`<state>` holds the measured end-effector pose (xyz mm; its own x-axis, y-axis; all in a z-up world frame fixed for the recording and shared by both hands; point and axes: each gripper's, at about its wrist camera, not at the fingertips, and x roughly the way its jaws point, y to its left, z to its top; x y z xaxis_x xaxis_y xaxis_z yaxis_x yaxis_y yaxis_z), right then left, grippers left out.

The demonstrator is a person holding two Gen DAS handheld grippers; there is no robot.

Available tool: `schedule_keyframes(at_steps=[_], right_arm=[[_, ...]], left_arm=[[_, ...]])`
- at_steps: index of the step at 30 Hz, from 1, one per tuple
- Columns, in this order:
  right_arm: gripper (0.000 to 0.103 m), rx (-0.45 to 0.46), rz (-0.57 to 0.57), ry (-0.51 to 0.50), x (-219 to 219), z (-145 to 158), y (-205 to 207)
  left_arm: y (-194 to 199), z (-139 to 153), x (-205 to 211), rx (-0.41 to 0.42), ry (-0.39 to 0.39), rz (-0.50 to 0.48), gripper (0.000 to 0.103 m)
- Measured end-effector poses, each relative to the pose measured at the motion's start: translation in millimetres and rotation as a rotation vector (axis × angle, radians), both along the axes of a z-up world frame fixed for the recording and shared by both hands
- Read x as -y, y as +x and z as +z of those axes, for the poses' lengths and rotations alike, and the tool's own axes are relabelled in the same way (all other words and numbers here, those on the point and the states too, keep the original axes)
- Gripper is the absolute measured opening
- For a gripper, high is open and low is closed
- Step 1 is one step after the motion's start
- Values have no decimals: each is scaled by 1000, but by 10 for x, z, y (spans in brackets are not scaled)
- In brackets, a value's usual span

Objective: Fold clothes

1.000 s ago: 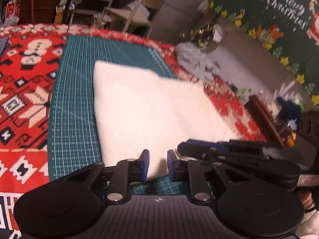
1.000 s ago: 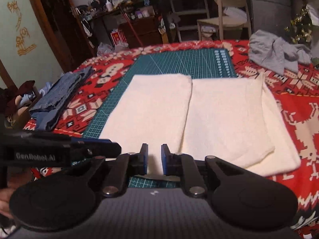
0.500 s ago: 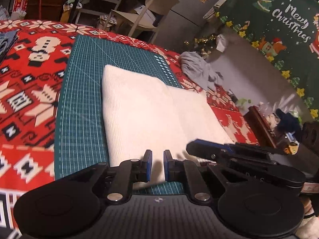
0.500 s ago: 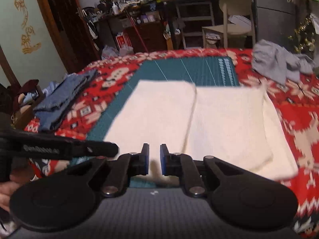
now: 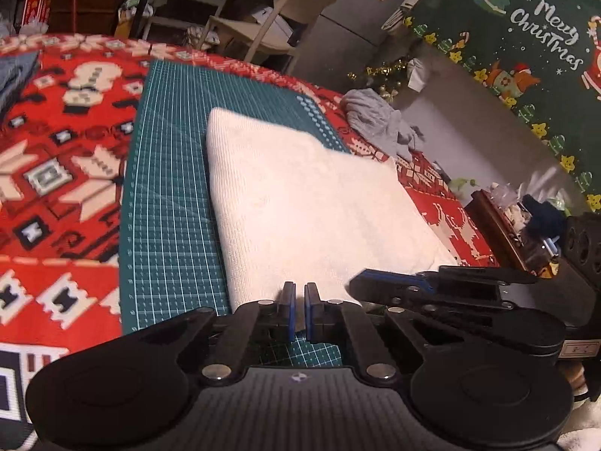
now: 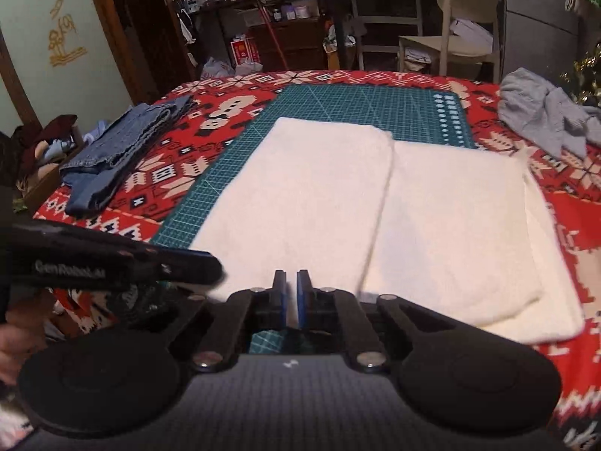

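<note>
A white garment, folded lengthwise, lies flat on a green cutting mat. Both grippers sit side by side at its near hem. My left gripper is over the hem's left part; its jaws are closing to a thin slit with the cloth edge in it. My right gripper is over the middle of the hem, and its jaws are closing on the edge the same way. Each gripper shows side-on in the other's view, the right gripper and the left gripper.
A red patterned tablecloth covers the table. Folded jeans lie at the left. A crumpled grey garment sits at the far right corner. A chair and cluttered shelves stand beyond the table. A hand shows at the left edge.
Both pairs of jaws have narrowed from a clear gap to a thin slit at the near hem. The garment has not moved.
</note>
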<state>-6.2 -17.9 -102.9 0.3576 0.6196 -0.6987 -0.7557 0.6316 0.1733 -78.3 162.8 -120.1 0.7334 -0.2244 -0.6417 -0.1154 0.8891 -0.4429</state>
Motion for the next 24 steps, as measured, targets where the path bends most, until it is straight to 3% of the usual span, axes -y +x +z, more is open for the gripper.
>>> schedule_keyframes(at_steps=[4, 8, 15, 24], right_arm=[[7, 16, -13, 31, 4, 99, 48], [7, 21, -53, 43, -125, 103, 190], [5, -2, -86, 15, 17, -68, 223], [7, 33, -65, 44, -48, 131, 230]], left_arm=[[112, 81, 13, 23, 51, 15, 6], [271, 18, -31, -6, 70, 38, 6], [106, -26, -39, -10, 58, 37, 5], [273, 145, -152, 46, 70, 70, 5]])
